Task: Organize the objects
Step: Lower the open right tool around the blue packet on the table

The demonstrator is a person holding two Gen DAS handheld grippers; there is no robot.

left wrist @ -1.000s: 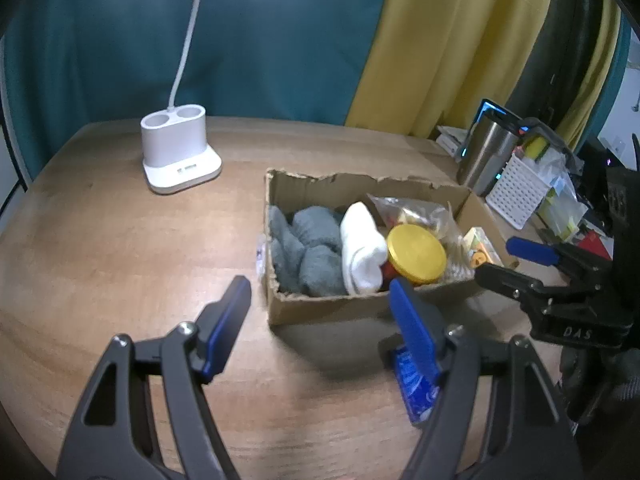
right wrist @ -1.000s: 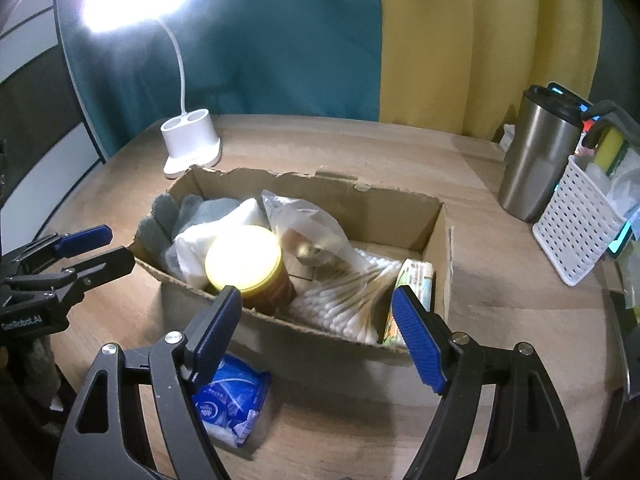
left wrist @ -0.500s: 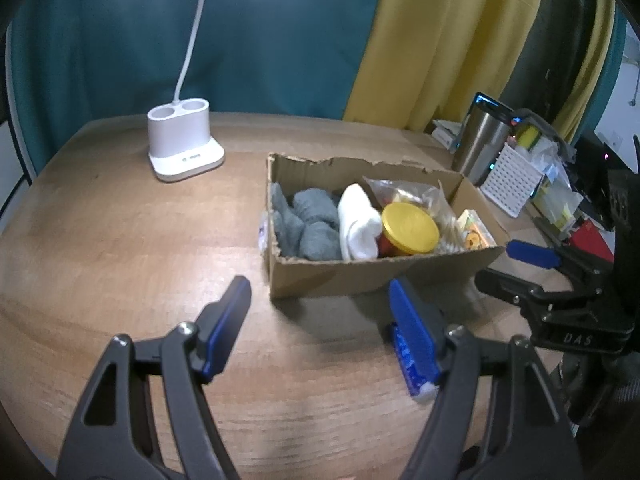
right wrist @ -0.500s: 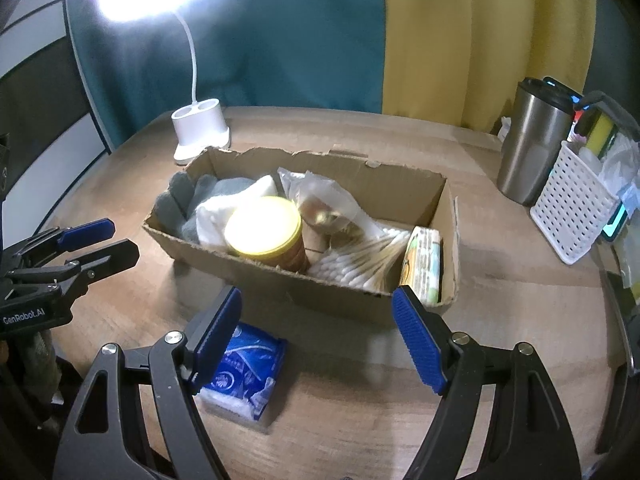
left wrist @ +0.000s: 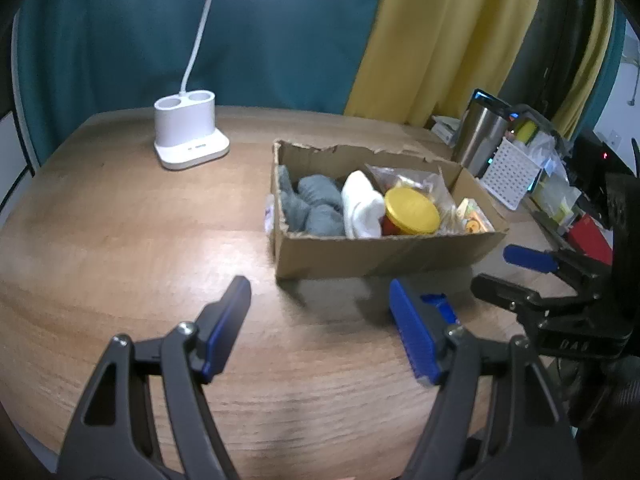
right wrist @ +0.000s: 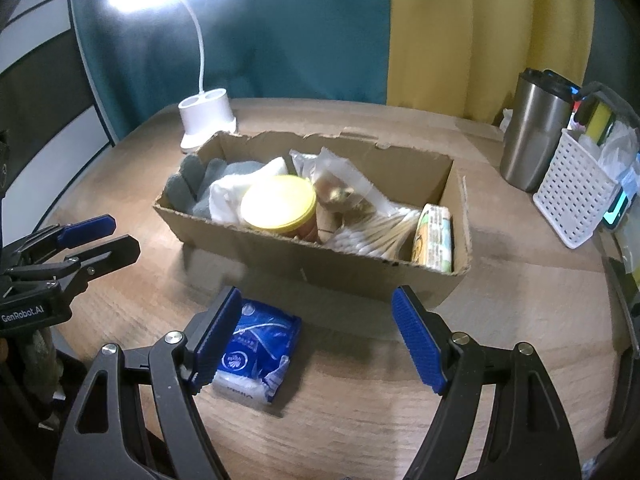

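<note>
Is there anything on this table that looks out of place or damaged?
Yes. A blue plastic tissue pack lies alone on the wooden table, in front of the open brown cardboard box that holds the other items. The box's rim is torn and ragged. Both hand-held grippers, left and right, are open and empty.

Support was a wood-grain table. Directly on it: open cardboard box mid-table; white lamp base toward the far left corner, well apart from the box; blue tissue pack flat just in front of the box's near wall, not touching it; steel tumbler and white perforated basket side by side at the right edge.
</note>
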